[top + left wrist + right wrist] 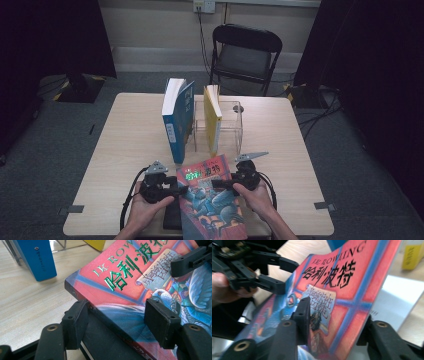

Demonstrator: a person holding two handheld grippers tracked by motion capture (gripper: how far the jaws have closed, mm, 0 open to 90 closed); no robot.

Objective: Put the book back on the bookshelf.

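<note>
A wooden table carries a clear rack and blue book.

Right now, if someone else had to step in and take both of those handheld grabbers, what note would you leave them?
Left gripper: jaws astride the spine edge of the red and blue illustrated paperback; firm pinch unclear.
Right gripper: one jaw over the cover, one under the opposite edge, lifting that side; pad contact unclear.
Paperback: front of the wooden table, partly over a black object.
Done: blue book and yellow book stand upright at the clear acrylic rack.
Left, probably: stand the paperback up beside them.
</note>
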